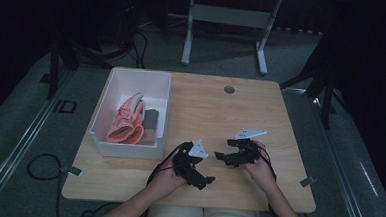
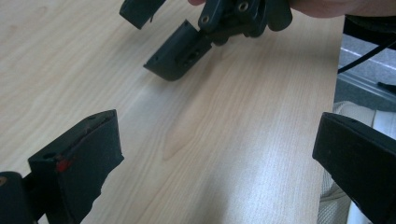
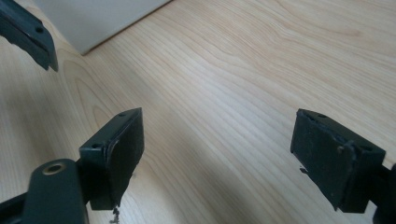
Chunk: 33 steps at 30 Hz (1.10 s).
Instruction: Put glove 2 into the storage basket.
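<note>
Pale wood table [image 1: 216, 109]; gloves [image 1: 127, 122] are piled in the white bin [image 1: 106, 106] at its left. Both grippers, left [image 1: 197, 171] and right [image 1: 223, 156], are held wide open, empty. Soft, light gloves are probably best pinched at a cuff.

A bin [image 1: 113, 84] sits at the left of the surface [image 1: 216, 109], gloves [image 1: 127, 122] inside it. Lower centre, the left gripper [image 1: 205, 170] and right gripper [image 1: 220, 156] lie side by side.

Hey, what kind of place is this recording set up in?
Probably a lab or workshop room: a plain wooden table on grey carpet, a white bin holding gloves, cables on the floor, dark surroundings.
</note>
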### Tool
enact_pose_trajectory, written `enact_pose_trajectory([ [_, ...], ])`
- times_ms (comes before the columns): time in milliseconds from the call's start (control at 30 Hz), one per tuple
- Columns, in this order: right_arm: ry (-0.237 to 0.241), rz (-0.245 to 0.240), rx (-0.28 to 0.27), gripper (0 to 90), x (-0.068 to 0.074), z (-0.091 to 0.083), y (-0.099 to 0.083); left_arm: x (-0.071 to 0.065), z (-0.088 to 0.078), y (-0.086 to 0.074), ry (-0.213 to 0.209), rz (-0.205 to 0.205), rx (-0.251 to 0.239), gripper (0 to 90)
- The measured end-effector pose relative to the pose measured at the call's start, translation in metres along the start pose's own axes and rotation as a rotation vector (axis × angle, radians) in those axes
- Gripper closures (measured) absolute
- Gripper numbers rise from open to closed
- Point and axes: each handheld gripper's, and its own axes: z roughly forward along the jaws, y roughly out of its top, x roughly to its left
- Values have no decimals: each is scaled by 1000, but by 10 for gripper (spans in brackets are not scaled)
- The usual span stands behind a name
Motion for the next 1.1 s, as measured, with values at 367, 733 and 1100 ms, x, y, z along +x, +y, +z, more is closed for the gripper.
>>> enact_pose_trajectory([
  [367, -26, 7, 9, 162, -4, -5, -21, -3, 15, -16, -12, 13, -7, 10],
  [733, -57, 36, -17, 154, -11, -13, -40, -4, 20, -27, 20, 10, 4, 10],
  [1100, -86, 43, -32, 154, -18, -16, -50, -4, 27, -36, 25, 16, 16, 10],
])
